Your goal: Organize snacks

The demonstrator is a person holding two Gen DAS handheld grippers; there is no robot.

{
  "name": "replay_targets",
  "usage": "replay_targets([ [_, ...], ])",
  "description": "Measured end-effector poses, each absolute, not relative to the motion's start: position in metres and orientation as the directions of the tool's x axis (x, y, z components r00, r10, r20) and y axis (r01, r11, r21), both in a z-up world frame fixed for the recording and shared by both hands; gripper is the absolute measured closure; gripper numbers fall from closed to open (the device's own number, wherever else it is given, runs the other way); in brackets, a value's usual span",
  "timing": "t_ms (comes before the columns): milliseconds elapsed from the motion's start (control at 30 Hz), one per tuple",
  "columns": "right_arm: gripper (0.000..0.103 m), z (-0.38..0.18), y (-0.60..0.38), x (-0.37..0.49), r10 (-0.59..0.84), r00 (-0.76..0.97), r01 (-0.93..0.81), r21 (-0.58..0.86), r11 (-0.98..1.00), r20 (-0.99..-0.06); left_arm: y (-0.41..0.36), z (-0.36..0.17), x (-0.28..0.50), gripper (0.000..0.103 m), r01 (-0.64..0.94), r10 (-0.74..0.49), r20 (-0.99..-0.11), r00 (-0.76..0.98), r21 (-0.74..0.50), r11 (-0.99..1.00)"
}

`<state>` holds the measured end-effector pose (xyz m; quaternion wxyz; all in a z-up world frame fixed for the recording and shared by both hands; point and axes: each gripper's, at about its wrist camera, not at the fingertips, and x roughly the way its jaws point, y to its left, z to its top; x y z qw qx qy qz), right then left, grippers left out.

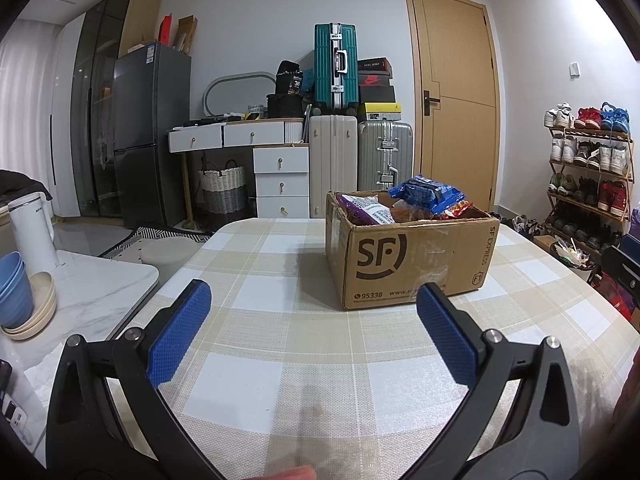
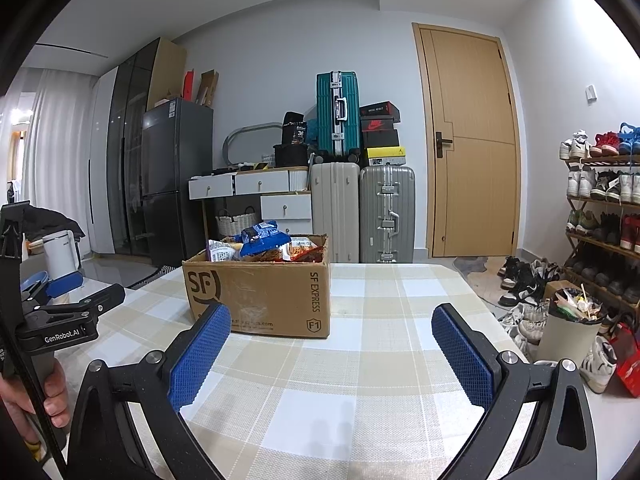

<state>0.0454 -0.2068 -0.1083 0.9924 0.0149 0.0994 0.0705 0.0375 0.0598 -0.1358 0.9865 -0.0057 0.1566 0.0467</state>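
Checked cloth on the table [image 1: 320, 360], tan and white squares. Brown cardboard box [image 1: 412, 256] on that cloth, open on top, with "SF" on its side. Full of snacks: blue bag [image 1: 426, 194] on top, purple bag [image 1: 362, 208] at the box's left end, red and orange bags [image 1: 460, 208] at its right end.

Left tongs [image 1: 314, 308] low over the table, near side of the box, spread wide, nothing between the blue pads [image 1: 180, 332]. Box just past the right pad, a bit to the right.

Right tongs [image 2: 332, 330] also near side of the box, spread wide, holding nothing. From this side, box ahead and a bit to the left. A hand [image 2: 24, 396] at the left edge, wrapped round the other tool's handle.

Behind the box: a wooden door [image 2: 472, 152], a green suitcase [image 2: 338, 114] stacked on two pale ones, white drawers, a dark fridge [image 1: 150, 132]. Right of the box, a rack of shoes [image 1: 592, 176]. Left of the box, blue bowls [image 1: 14, 288] and a white jug [image 1: 30, 228] on a marble top.
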Motion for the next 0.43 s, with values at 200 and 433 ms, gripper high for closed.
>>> replay_targets([
  [200, 0.001, -0.108, -0.2069, 0.0452, 0.142, 0.97, -0.136, 0.044, 0.99, -0.195, 0.0602, -0.1352, 0.0368, 0.0, -0.094, 0.09, -0.31, 0.947, 0.002, 0.996],
  [433, 0.001, -0.1077, -0.2072, 0.0453, 0.143, 0.97, -0.136, 0.044, 0.99, -0.195, 0.0598, -0.1344, 0.0361, 0.0, -0.09, 0.085, -0.304, 0.949, -0.003, 0.996],
])
